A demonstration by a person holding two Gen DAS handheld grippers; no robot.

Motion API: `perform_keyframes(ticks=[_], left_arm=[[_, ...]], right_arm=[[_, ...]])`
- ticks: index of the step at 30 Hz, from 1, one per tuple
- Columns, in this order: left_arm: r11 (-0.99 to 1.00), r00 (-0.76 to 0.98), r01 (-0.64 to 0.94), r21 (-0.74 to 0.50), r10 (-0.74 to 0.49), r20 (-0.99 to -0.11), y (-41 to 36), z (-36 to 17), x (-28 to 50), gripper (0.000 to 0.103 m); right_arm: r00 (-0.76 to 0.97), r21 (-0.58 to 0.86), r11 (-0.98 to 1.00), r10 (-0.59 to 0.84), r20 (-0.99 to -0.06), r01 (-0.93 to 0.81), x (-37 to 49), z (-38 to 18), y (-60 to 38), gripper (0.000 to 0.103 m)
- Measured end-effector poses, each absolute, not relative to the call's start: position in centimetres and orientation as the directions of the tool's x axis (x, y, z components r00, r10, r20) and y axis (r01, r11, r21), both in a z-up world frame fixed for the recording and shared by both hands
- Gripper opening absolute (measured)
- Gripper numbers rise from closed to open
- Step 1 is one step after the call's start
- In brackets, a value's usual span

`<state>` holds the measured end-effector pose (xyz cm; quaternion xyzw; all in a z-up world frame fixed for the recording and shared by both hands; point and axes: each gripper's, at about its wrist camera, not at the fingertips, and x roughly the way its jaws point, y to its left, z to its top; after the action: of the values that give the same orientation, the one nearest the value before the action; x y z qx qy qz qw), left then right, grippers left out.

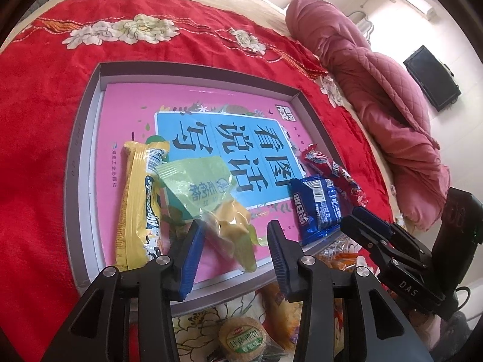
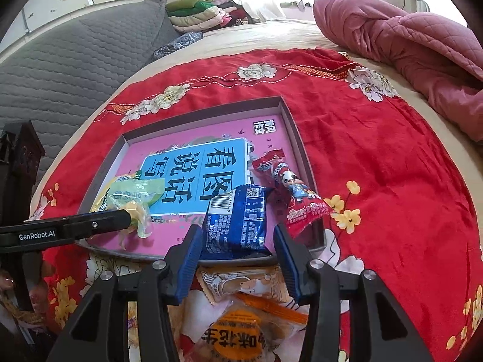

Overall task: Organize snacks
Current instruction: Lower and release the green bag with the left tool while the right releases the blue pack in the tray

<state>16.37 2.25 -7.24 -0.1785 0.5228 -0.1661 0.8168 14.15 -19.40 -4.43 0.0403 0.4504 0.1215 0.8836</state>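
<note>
- Left gripper (image 1: pixel 234 261): jaws standing apart, straddling green snack bag (image 1: pixel 211 202) lying in tray (image 1: pixel 87 163).
- Right gripper (image 2: pixel 238 261): jaws apart, flanking blue packet (image 2: pixel 238 223) resting inside tray on bed.

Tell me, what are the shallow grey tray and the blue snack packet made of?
The grey tray looks like matte cardboard: thin folded walls, white inner faces. The blue snack packet looks like glossy plastic film: it crinkles and shines, with crimped ends.
</note>
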Motion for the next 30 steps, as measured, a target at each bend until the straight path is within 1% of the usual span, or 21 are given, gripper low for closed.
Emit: perform_keyframes(ticks=[2,4,5,6,20,24,26,30], left_arm=[[0.881,0.401,0.087,-0.465,-0.458,-0.793,2.3,-6.9,16.3,0.045],[0.881,0.406,0.089,-0.465,-0.458,-0.791,2.3,-6.6,16.2,0.049],[0.881,0.408,0.089,-0.464,-0.457,-0.79,2.3,-6.4,16.1,0.053],[0.88,0.411,0.091,-0.465,-0.459,-0.788,2.3,-6.2,16.1,0.054],[0.884,0.442,0.102,-0.457,-0.452,-0.775,2.8,-4.3,15.3,0.055],[0.887,0.448,0.099,-0.45,-0.444,-0.776,3.1,-4.0,15.1,0.058],[0.888,0.452,0.098,-0.449,-0.442,-0.775,3.2,-3.9,15.0,0.06],[0.889,0.457,0.097,-0.448,-0.44,-0.773,3.4,-3.6,14.8,0.06]], right_arm=[[0.566,0.184,0.967,0.254,-0.784,-0.178,14.1,-4.4,-19.5,0.049],[0.568,0.185,0.967,0.253,-0.783,-0.177,14.1,-4.2,-19.6,0.049],[0.569,0.185,0.967,0.254,-0.782,-0.178,14.1,-4.2,-19.6,0.049],[0.569,0.185,0.966,0.255,-0.782,-0.178,14.0,-4.1,-19.6,0.049],[0.589,0.193,0.964,0.264,-0.764,-0.182,13.4,-2.7,-19.9,0.049],[0.6,0.197,0.964,0.267,-0.754,-0.181,13.2,-2.0,-20.1,0.054],[0.602,0.2,0.963,0.268,-0.752,-0.18,13.1,-1.8,-20.2,0.054],[0.61,0.193,0.965,0.262,-0.748,-0.179,12.9,-1.4,-20.2,0.055]])
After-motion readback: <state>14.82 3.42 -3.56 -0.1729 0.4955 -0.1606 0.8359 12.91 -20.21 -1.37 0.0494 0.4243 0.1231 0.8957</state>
